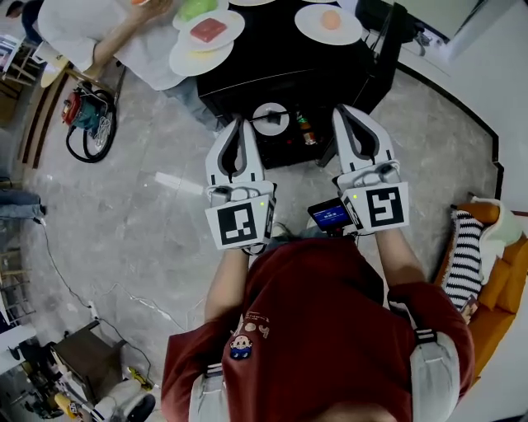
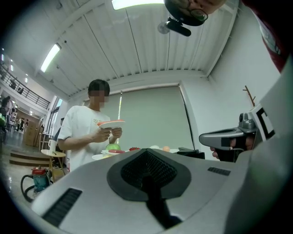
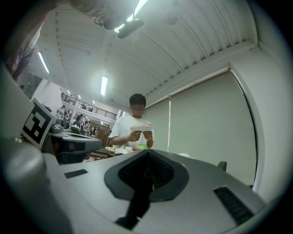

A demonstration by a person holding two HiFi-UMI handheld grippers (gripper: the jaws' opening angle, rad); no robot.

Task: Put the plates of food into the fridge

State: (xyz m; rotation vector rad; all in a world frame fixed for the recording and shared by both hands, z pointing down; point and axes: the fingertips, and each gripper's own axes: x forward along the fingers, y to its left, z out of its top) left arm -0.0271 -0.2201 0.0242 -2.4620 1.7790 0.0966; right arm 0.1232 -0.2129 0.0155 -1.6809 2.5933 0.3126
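White left gripper [image 1: 242, 125] closed and empty, right gripper [image 1: 346, 113] beside it also closed and empty, plates [image 1: 235, 23] on black table [image 1: 272, 62] far ahead, person [image 2: 80, 132] holding one plate [image 2: 111, 122].

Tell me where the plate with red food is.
The plate with red food sits near the top of the head view, at the black table's left end, just below the green food.

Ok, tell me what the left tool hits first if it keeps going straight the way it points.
Probably the near edge of the black table, just ahead of the left tool. The plate of red food lies beyond it. Depth and height are hard to judge.
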